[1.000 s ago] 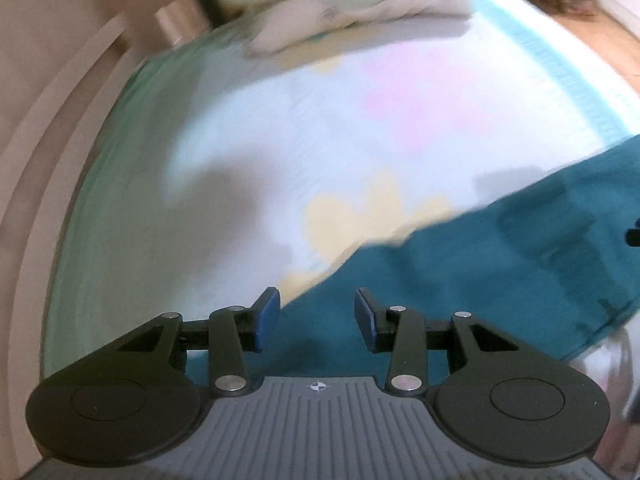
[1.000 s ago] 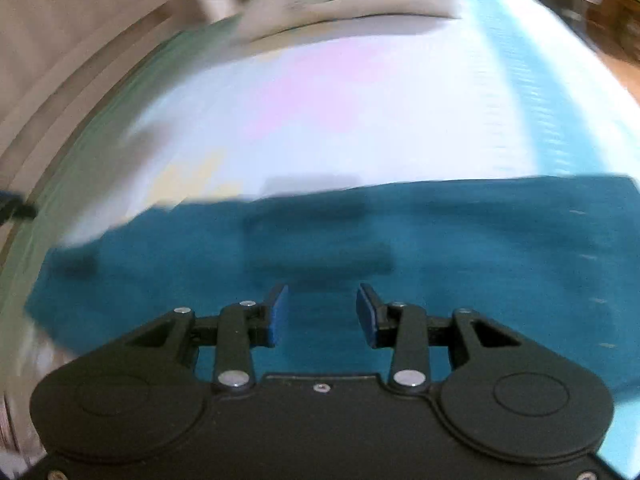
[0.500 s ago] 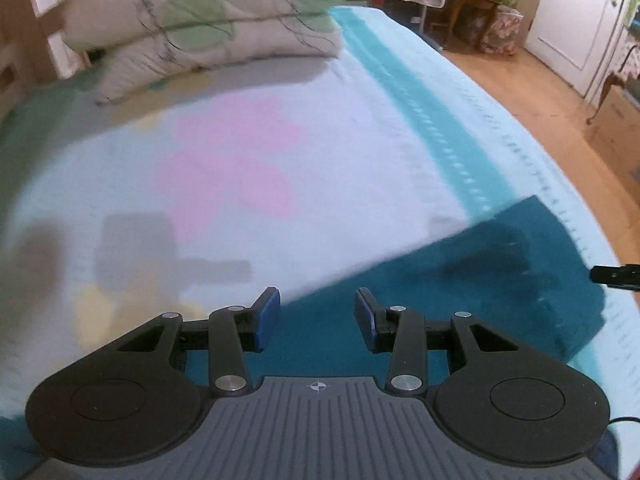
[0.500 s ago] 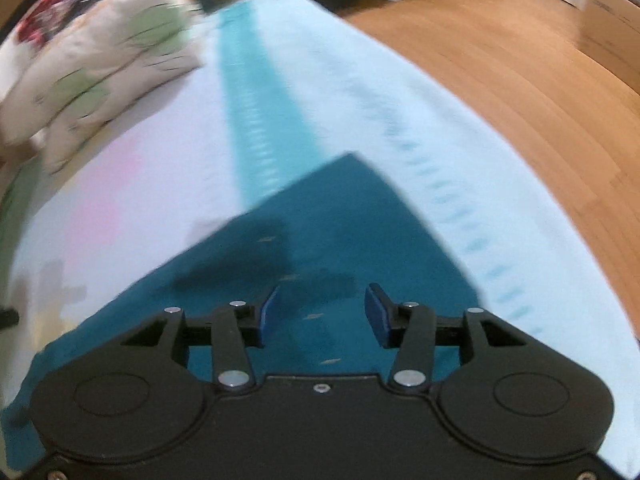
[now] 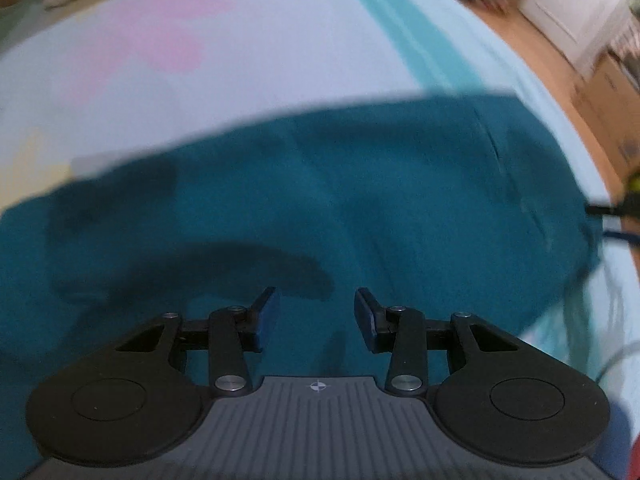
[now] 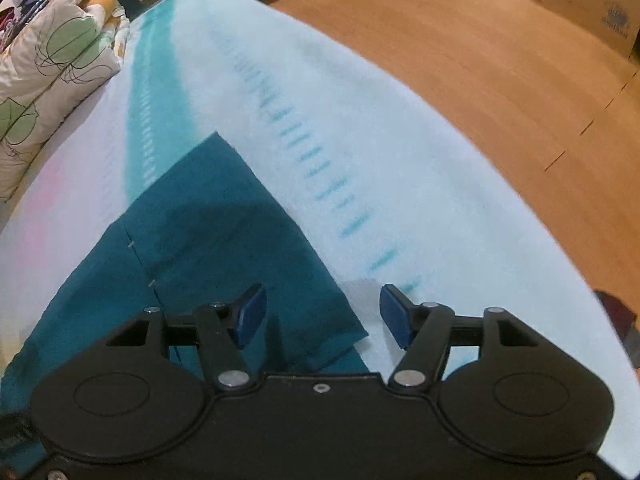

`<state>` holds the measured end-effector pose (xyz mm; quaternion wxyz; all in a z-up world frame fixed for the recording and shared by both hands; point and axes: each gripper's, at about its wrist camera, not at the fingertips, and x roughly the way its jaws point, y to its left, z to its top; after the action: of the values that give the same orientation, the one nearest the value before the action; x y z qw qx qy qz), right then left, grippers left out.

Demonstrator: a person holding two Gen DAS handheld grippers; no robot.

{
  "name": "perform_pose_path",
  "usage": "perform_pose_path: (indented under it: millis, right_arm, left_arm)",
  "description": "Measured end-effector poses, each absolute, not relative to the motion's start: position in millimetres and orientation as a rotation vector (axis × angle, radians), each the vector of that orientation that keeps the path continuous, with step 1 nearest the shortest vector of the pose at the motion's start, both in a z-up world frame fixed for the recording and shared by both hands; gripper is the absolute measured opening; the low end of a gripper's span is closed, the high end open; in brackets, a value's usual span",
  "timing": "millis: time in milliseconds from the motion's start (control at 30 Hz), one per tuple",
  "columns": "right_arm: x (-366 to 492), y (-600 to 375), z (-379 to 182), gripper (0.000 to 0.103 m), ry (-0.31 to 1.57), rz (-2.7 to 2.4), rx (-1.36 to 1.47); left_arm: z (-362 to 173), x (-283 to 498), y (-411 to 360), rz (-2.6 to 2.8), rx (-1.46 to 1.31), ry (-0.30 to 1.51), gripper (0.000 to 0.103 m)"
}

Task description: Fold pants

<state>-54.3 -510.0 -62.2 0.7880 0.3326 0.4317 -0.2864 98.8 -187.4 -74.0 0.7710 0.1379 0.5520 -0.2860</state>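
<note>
Blue-padded left gripper (image 5: 316, 314): jaws apart, empty, hovering over teal pants (image 5: 320, 208). Right gripper (image 6: 322, 312): spread wider than half a second before, straddling pants' corner. Pants lay flat on pale bedspread (image 6: 360, 140), now filling more of left view.

A home bedroom: bed with pastel sheet (image 6: 400, 152), patterned pillow (image 6: 52, 68), wooden floor (image 6: 480, 52), cardboard box (image 6: 588, 0).

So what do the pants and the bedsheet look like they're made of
The pants: teal woven cloth, likely cotton, matte; it lies limp with a stitched seam. The bedsheet: soft pale fabric, matte, with printed teal stripes and dashes; the exact fibre can't be told.
</note>
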Motion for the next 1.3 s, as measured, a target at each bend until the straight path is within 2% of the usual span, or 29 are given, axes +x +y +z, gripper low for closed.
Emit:
perform_pose_path:
  millis: [100,133,167,233,267,300,500,533,600,667,733,933,1133,1200,1233,1300]
  right_arm:
    - [-58.8,-510.5,-68.3,0.066,0.919,-0.593,0.730]
    - [-59.5,-510.3,-69.1,0.061,0.918,-0.588,0.725]
    - [-60.0,-510.1,-69.6,0.048,0.915,-0.584,0.722]
    - [-60.5,-509.3,-69.1,0.035,0.919,-0.570,0.722]
    - [-60.3,-508.5,-68.1,0.020,0.920,-0.569,0.713]
    - [-59.8,-506.2,-65.3,0.014,0.920,-0.563,0.693]
    - [-71.3,-491.5,-33.4,0.015,0.883,-0.543,0.637]
    - [-72.0,-493.8,-36.9,0.019,0.904,-0.546,0.655]
    - [-71.5,-500.8,-47.9,0.028,0.957,-0.532,0.685]
    - [-72.2,-504.6,-50.9,0.049,0.950,-0.540,0.686]
    - [-72.6,-510.6,-51.9,0.067,0.911,-0.513,0.705]
    - [-61.2,-531.3,-78.4,0.067,0.917,-0.411,0.760]
    - [-46.0,-533.7,-92.8,0.067,0.834,-0.224,0.856]
    - [-37.5,-529.3,-95.2,0.049,0.819,-0.196,0.853]
    - [-31.8,-527.0,-97.6,0.015,0.831,-0.184,0.855]
    - [-21.0,-518.0,-102.0,0.017,0.864,-0.176,0.849]
  left_arm:
    - [-86.2,88.9,-188.2,-0.630,0.341,1.222,0.040]
    - [-87.3,88.4,-187.5,-0.633,0.337,1.227,0.040]
    - [-87.4,88.3,-186.1,-0.633,0.333,1.228,0.040]
    - [-84.2,90.0,-184.3,-0.629,0.334,1.223,0.040]
    - [-81.3,91.7,-183.3,-0.627,0.333,1.219,0.040]
    - [-77.8,93.3,-182.3,-0.626,0.330,1.213,0.040]
    - [-61.4,102.5,-179.4,-0.630,0.323,1.169,0.040]
    - [-62.8,103.4,-179.5,-0.630,0.325,1.175,0.040]
    - [-70.1,103.3,-181.3,-0.628,0.330,1.196,0.040]
    - [-78.9,101.4,-180.1,-0.639,0.346,1.227,0.040]
    - [-87.6,96.4,-180.6,-0.649,0.365,1.260,0.040]
    - [-87.2,90.9,-178.3,-0.667,0.388,1.242,0.041]
    - [-87.4,90.7,-176.2,-0.667,0.389,1.229,0.041]
    - [-89.0,87.4,-180.7,-0.670,0.407,1.221,0.040]
    - [-87.4,87.2,-180.3,-0.675,0.412,1.220,0.040]
    - [-83.8,91.7,-181.0,-0.678,0.397,1.226,0.039]
